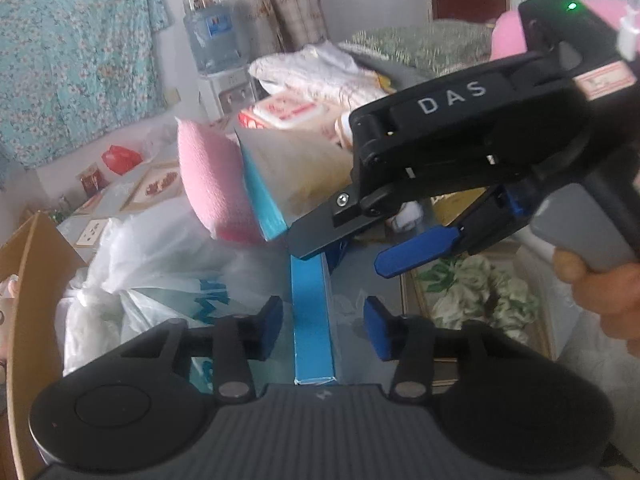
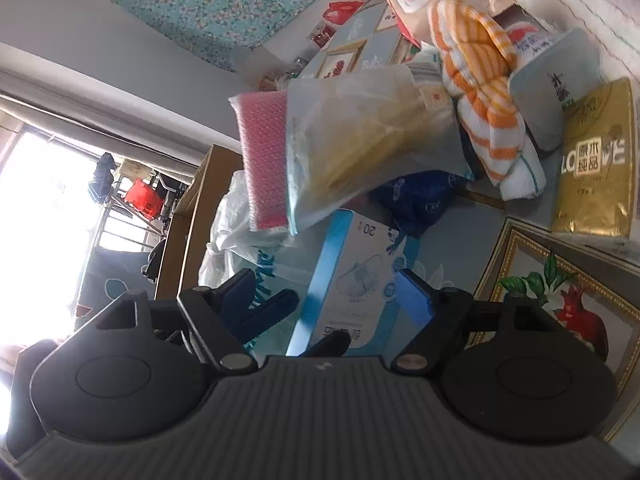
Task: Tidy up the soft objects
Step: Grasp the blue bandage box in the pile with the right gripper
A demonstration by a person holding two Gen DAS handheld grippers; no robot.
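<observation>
Your left hand-held gripper (image 1: 324, 326) is hovering with its blue pads apart, and the blue box (image 1: 312, 320) is lying straight ahead between them, its long axis running away from you along the fingers, so the pads are already facing its two long sides without touching. Your right hand-held gripper (image 1: 356, 246) is coming in from the right across the far end of that same box, fingers spread, gripping nothing. In the right wrist view the box (image 2: 352, 280) is sitting between its open fingers (image 2: 414, 300) too. The left looks the better aligned one. The clear bag of yellow cloths (image 2: 360, 140) and the pink sponge (image 2: 262, 160) are waiting just beyond the box, on the cluttered worktop (image 2: 492, 224).
</observation>
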